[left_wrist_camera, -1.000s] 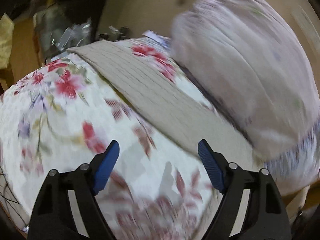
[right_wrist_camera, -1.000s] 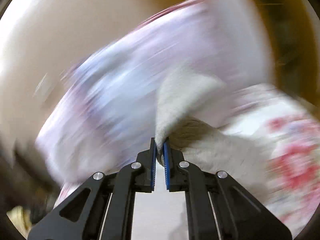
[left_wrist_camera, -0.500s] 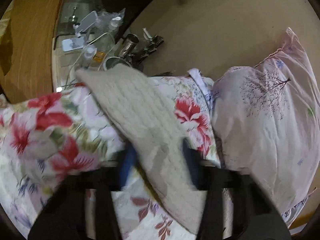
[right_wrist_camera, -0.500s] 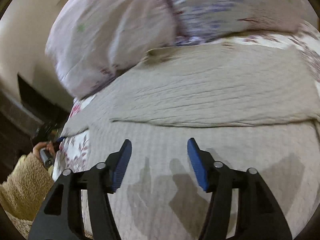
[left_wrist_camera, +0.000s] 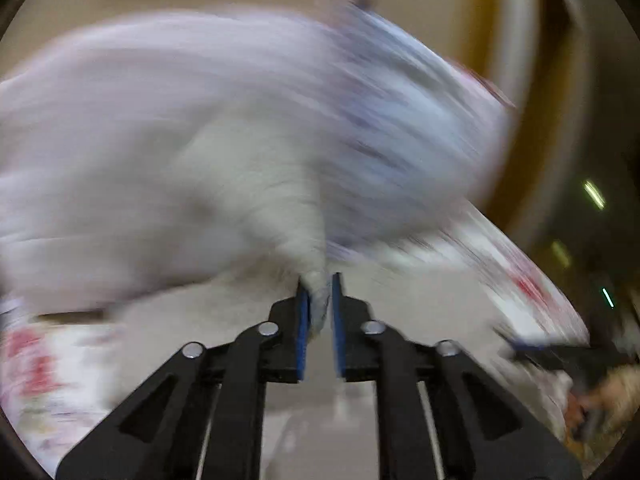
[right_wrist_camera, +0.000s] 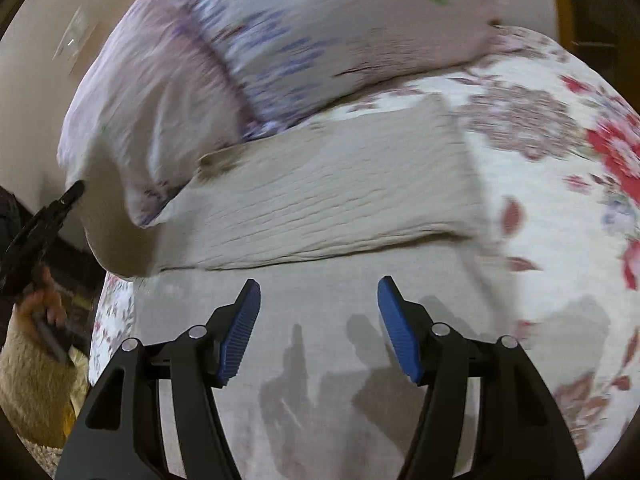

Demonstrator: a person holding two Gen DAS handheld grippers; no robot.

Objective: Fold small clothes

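A beige ribbed knit garment [right_wrist_camera: 332,208] lies on the floral bedspread [right_wrist_camera: 560,216], its far part folded over into a band. My left gripper [left_wrist_camera: 319,312] is shut on a corner of the beige garment [left_wrist_camera: 272,208] and lifts it; that view is blurred by motion. My right gripper [right_wrist_camera: 319,328] is open and empty, hovering over the near flat part of the garment. The left gripper also shows at the left edge of the right wrist view [right_wrist_camera: 44,220], held in a hand.
Two pale pink and lilac pillows [right_wrist_camera: 280,40] lie along the far edge of the bed, touching the garment's far side. A beige wall [right_wrist_camera: 36,60] stands behind them. The right gripper shows blurred at the lower right of the left wrist view [left_wrist_camera: 560,354].
My left gripper went from open above the bedspread to shut on a corner of the garment. My right gripper let go of the garment and opened.
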